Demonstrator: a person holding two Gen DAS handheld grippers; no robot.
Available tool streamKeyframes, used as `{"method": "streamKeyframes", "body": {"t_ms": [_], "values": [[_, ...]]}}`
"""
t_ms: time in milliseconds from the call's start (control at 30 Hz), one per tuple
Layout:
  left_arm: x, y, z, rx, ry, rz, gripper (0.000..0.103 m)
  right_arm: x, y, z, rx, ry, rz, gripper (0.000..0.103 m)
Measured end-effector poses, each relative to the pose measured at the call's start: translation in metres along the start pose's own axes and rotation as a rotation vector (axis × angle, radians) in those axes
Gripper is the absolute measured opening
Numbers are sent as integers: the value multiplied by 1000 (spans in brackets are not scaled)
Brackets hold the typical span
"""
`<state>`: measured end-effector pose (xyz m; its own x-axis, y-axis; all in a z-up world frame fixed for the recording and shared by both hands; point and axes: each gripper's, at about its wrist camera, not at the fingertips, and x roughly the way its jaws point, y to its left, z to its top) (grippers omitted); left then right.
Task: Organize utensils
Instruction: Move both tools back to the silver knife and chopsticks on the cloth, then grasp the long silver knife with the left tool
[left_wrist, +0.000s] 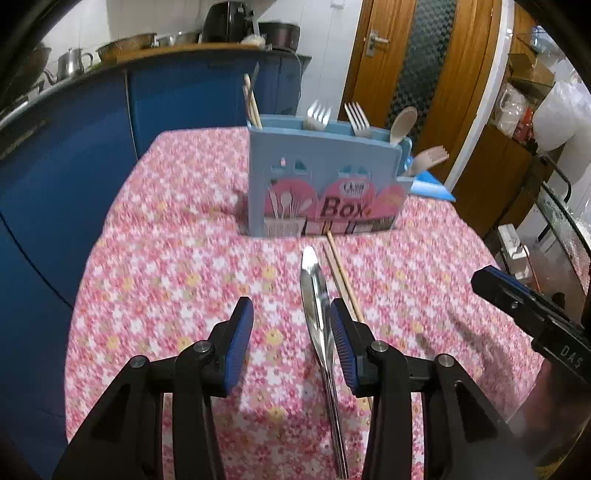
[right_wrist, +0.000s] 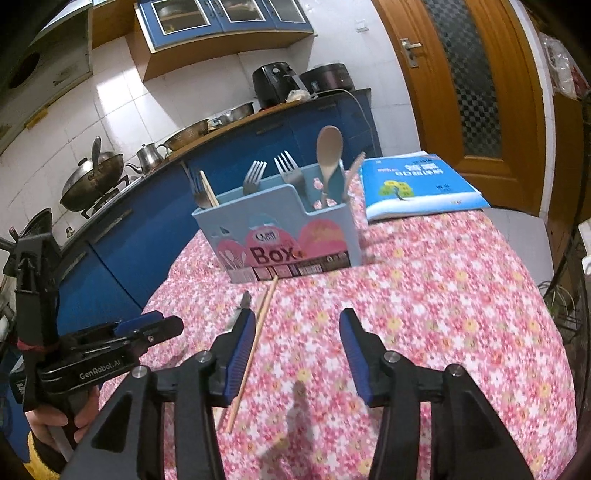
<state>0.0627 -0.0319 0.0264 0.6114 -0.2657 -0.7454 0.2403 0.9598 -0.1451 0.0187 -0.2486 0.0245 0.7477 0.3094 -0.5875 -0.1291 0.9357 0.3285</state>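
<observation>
A light blue utensil box (left_wrist: 317, 181) marked "Box" stands on the pink floral tablecloth (left_wrist: 184, 266) and holds chopsticks, forks and wooden spoons. It also shows in the right wrist view (right_wrist: 284, 236). A metal knife (left_wrist: 317, 306) lies in front of it, with a pair of wooden chopsticks (left_wrist: 343, 277) to its right. My left gripper (left_wrist: 291, 332) is open just above the cloth, the knife lying by its right finger. My right gripper (right_wrist: 297, 343) is open, the chopsticks (right_wrist: 255, 339) lying by its left finger.
A blue book (right_wrist: 417, 184) lies behind the box at the table's far right. Blue kitchen cabinets (left_wrist: 74, 166) with pots and a kettle stand to the left. A wooden door (left_wrist: 424, 55) is behind, and a shelf rack (left_wrist: 554, 206) at the right.
</observation>
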Motion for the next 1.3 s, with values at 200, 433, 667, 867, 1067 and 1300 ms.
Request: {"method": "streamKeyframes", "body": {"t_ms": [200, 433, 667, 867, 1067, 1300], "values": [[14, -3, -10, 5, 60, 11, 44, -2, -11, -8, 24, 12, -5, 53], [28, -8, -17, 12, 120, 11, 44, 0, -22, -14, 51, 28, -10, 55], [36, -15, -21, 40, 161, 13, 44, 3, -28, -17, 67, 42, -4, 55], [45, -24, -20, 80, 175, 45, 44, 4, -29, -19, 73, 46, 3, 55], [51, -32, -18, 107, 173, 45, 40, 6, -33, -20, 86, 53, 5, 55], [53, -22, -15, 39, 152, 3, 17, 6, -32, -21, 87, 61, -3, 55]]}}
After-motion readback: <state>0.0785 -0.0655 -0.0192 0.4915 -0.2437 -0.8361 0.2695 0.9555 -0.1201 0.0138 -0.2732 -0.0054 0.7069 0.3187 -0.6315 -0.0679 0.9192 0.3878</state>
